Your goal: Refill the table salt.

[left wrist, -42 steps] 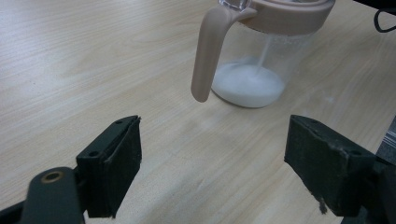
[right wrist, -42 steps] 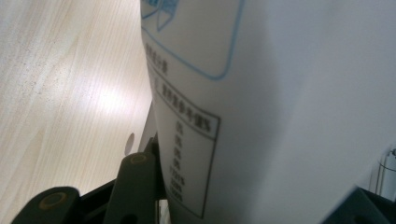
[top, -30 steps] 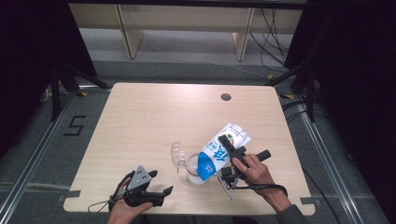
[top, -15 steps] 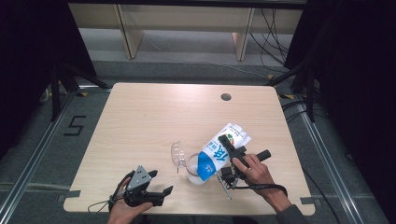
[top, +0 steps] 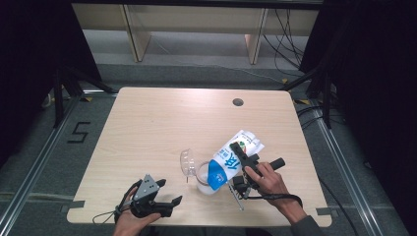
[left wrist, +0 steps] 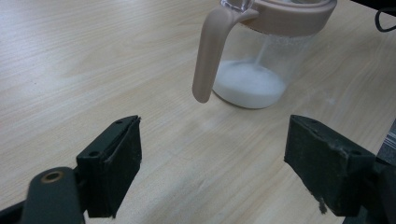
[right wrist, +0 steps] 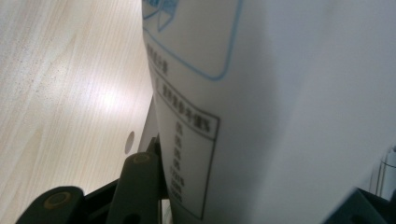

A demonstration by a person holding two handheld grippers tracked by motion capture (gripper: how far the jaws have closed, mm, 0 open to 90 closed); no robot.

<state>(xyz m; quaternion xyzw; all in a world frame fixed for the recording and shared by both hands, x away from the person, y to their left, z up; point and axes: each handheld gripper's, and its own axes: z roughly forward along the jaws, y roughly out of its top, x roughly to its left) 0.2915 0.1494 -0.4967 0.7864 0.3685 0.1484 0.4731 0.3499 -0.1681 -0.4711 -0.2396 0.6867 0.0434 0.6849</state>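
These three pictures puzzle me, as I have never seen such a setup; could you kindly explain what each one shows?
A person sits at a wooden table and holds a hand-held tool with two-jaw tongs in each hand. The high view looks down from above. The other two pictures come from cameras riding on the tools, looking along their black jaws.

The right tongs are shut on a white and blue milk carton, tilted over a clear jug with a beige handle; white liquid lies in the jug's bottom. The right gripper view sees the carton's printed side close up.

The left tongs rest open near the table's front edge, holding nothing, facing the jug.
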